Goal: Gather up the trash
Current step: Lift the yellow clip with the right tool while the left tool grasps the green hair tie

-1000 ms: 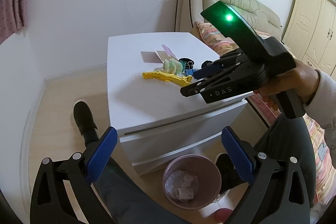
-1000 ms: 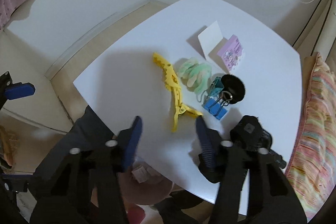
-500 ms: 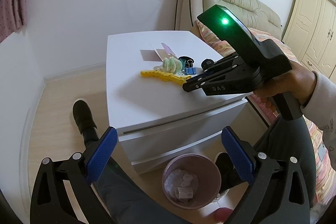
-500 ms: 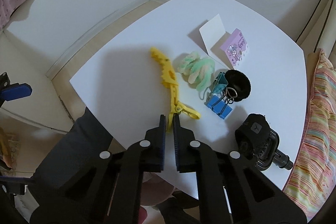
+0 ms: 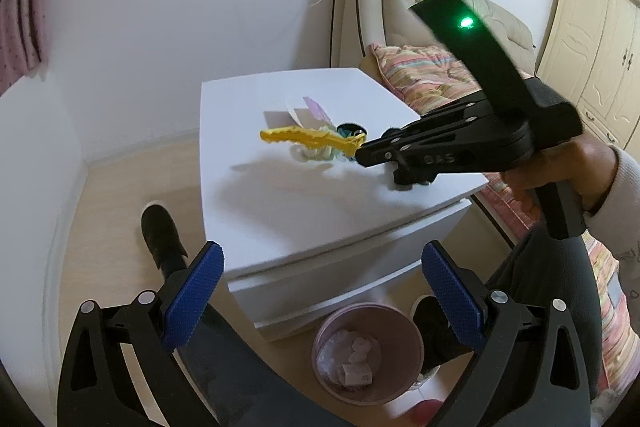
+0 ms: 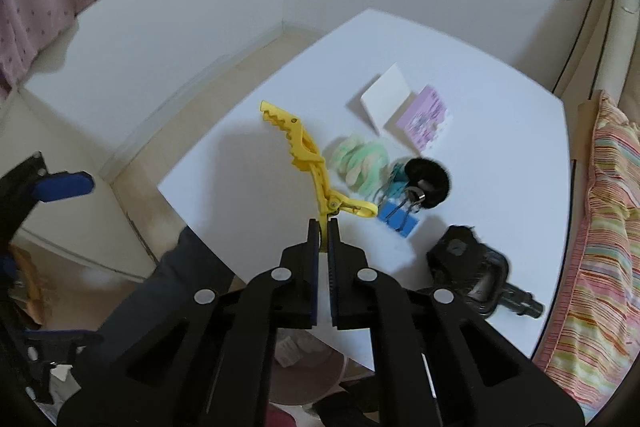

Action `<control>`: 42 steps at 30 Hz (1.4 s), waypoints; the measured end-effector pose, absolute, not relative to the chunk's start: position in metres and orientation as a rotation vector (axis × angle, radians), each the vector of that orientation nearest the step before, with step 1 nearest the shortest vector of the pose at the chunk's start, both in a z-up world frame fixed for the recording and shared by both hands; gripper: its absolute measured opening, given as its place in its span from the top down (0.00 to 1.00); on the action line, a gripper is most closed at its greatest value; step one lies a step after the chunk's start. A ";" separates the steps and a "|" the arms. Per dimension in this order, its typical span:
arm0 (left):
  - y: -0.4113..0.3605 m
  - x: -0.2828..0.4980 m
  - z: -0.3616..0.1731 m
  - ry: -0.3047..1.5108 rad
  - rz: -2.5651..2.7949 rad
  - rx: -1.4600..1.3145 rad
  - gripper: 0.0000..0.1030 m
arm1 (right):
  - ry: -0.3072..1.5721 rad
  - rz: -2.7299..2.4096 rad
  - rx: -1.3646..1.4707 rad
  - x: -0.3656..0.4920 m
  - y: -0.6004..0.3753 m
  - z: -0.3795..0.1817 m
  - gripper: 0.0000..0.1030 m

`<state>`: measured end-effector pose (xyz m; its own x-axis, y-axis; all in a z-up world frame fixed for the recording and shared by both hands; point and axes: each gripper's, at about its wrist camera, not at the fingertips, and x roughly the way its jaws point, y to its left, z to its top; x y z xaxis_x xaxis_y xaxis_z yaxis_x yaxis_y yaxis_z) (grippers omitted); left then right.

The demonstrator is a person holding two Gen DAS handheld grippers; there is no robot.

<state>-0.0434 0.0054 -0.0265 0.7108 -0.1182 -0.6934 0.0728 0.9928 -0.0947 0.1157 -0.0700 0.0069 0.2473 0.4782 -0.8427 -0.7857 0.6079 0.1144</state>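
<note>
My right gripper [image 6: 324, 227] is shut on the tail of a yellow hair clip [image 6: 306, 155] and holds it lifted above the white nightstand [image 6: 248, 203]. In the left wrist view the clip [image 5: 308, 137] hangs in the air off the right gripper's tip [image 5: 362, 153], casting a shadow on the top. My left gripper [image 5: 320, 291] is open and empty, low in front of the nightstand [image 5: 280, 203], above a pink trash bin [image 5: 368, 351] holding crumpled paper.
On the nightstand lie a green scrunchie [image 6: 362, 163], a blue binder clip [image 6: 398, 219], a black scrunchie [image 6: 428, 181], a white card [image 6: 386, 97], a purple card [image 6: 424, 117] and a black device [image 6: 476, 269]. A bed with a striped pillow [image 5: 420, 71] stands to the right.
My right gripper closed on the yellow clip's tail and lifted it off the nightstand. The left gripper stayed open and roughly in place.
</note>
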 end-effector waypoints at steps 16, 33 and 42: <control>-0.008 0.016 -0.003 0.817 -0.138 -0.016 0.07 | 0.934 0.789 -0.237 0.132 -0.133 0.041 0.97; -0.004 0.111 -0.040 1.017 -0.136 -0.061 0.07 | 0.954 0.713 -0.183 0.145 -0.180 0.030 0.97; 0.003 0.132 -0.058 1.047 -0.099 -0.076 0.10 | 0.968 0.710 -0.184 0.146 -0.182 0.025 0.97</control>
<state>0.1320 0.0029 -0.0585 0.4965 -0.1185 -0.8599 0.0456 0.9928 -0.1105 0.1458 -0.1817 0.0250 0.3641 0.4690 -0.8047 -0.6263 0.7628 0.1611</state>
